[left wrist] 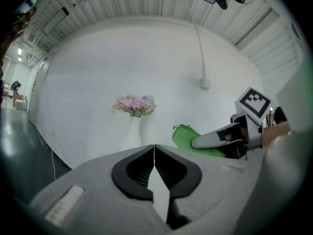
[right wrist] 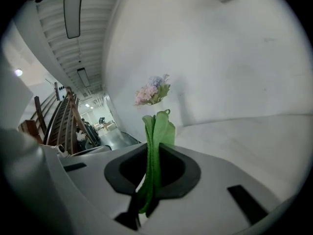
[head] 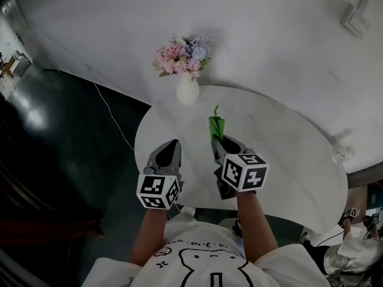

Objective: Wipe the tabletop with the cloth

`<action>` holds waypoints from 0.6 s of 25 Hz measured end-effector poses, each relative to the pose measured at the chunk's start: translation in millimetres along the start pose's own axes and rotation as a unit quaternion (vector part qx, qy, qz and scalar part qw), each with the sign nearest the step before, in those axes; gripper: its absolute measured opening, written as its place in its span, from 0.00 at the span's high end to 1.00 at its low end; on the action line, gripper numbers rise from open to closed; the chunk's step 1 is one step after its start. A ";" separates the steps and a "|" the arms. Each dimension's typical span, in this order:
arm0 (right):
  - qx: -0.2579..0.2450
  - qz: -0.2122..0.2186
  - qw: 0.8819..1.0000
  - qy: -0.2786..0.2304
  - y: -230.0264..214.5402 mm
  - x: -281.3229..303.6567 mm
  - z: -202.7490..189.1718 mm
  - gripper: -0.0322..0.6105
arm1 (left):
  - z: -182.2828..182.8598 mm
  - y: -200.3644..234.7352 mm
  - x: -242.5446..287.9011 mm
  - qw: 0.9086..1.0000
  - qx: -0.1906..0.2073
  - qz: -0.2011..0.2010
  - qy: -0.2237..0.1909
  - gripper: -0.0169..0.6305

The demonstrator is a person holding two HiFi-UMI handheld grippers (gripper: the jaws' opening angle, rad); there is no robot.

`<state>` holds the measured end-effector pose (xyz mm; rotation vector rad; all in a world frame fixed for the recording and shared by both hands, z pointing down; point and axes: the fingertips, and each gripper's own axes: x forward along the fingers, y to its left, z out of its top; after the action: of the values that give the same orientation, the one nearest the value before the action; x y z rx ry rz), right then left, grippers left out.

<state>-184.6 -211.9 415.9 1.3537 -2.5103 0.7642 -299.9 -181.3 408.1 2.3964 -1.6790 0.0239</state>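
Note:
A folded green cloth sticks out forward from my right gripper, which is shut on it above the round white tabletop. In the right gripper view the cloth stands pinched between the jaws. My left gripper hovers over the table's near left edge, jaws shut with nothing between them. In the left gripper view the right gripper and the cloth show at the right.
A white vase with pink and blue flowers stands at the table's far edge, against the white wall. A white cable runs down over the dark floor at the left. A small clear object sits at the table's right edge.

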 end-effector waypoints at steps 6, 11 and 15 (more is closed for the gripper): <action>-0.004 -0.009 1.000 -0.013 -32.1 -35.4 14.6 0.89 | 8.3 -38.3 15.4 1.000 -0.002 0.000 -0.006 0.95; -0.009 -0.015 1.000 -0.014 -60.1 -62.7 21.0 0.89 | 10.0 -75.3 27.1 1.000 -0.006 -0.004 -0.010 0.95; -0.004 -0.021 1.000 -0.016 -85.5 -84.3 25.4 0.89 | 10.5 -107.4 36.3 1.000 0.001 -0.015 -0.007 0.95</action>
<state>-64.8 -202.7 391.0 1.4209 -2.4980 0.7295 -188.4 -181.8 385.0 2.4270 -1.6505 0.0028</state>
